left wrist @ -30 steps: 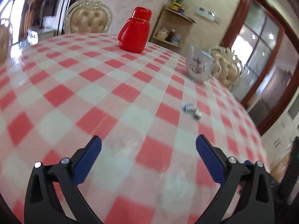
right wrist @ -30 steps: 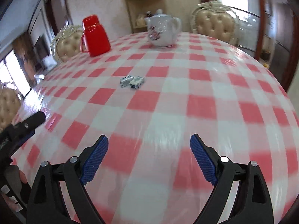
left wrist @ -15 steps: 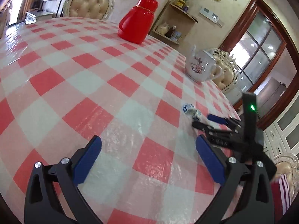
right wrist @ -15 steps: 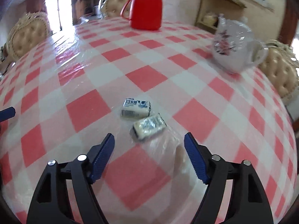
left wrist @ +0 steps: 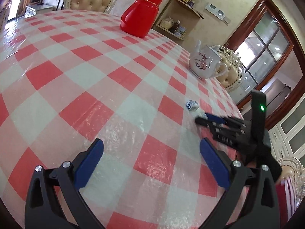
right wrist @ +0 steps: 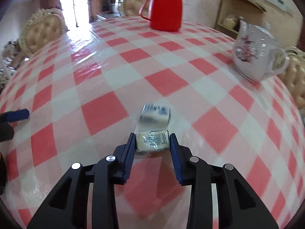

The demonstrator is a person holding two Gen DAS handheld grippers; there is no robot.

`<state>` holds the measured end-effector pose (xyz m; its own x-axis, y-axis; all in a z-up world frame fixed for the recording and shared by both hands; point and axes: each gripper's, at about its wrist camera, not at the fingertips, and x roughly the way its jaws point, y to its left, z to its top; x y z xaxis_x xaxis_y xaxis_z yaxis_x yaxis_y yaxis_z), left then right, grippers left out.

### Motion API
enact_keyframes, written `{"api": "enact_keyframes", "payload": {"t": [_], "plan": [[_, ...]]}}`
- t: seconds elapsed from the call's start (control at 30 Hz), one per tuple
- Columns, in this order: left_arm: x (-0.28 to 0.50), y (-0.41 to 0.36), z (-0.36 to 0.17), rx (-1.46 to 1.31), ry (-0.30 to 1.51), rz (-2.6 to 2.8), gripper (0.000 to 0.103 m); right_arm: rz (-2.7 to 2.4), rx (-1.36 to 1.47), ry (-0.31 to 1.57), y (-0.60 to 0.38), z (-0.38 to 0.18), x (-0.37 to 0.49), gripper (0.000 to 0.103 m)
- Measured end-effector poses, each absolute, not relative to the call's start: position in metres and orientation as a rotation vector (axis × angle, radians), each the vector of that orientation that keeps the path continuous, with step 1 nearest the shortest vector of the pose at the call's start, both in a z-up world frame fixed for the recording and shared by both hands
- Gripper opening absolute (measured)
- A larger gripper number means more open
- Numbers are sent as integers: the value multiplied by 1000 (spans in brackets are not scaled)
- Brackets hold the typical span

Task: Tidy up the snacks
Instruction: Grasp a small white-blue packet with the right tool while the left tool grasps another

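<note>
Closing right tongs [right wrist: 152,143] on snack packet [right wrist: 152,140] | teapot [right wrist: 253,57] contents unseen

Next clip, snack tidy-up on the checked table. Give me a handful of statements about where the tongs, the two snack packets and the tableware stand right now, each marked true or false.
1. A wrapped snack packet sits between the pads of the right tongs. True; the jaws are closing on it.
2. The left tongs hold the second snack packet. False; they are open with nothing between them, over bare tablecloth.
3. The second snack packet lies just beyond the first one, on the table. True.
4. The red jug lies tipped on its side. False; it stands upright at the far side of the table.
5. The white floral teapot stands between the two packets. False; it stands apart, near the table's edge.
</note>
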<state>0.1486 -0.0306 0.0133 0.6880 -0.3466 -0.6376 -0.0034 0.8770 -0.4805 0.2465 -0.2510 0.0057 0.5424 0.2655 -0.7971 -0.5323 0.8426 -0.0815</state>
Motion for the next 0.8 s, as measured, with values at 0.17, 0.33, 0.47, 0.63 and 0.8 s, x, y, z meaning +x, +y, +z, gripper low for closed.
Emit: {"api": "enact_keyframes", "payload": {"t": [0.17, 0.33, 0.47, 0.63, 0.8], "plan": [[149, -27, 12, -498, 804, -190, 101, 357, -108, 823, -269, 29, 154, 35], [141, -45, 19, -386, 780, -183, 101, 132, 114, 663, -309, 55, 95, 35], [139, -72, 25, -323, 773, -194, 101, 22, 195, 635, -330, 55, 91, 35], [176, -116, 32, -268, 778, -88, 101, -38, 262, 639, -350, 45, 95, 35], [230, -168, 26, -288, 817, -26, 101, -62, 295, 622, -361, 43, 92, 35]]}}
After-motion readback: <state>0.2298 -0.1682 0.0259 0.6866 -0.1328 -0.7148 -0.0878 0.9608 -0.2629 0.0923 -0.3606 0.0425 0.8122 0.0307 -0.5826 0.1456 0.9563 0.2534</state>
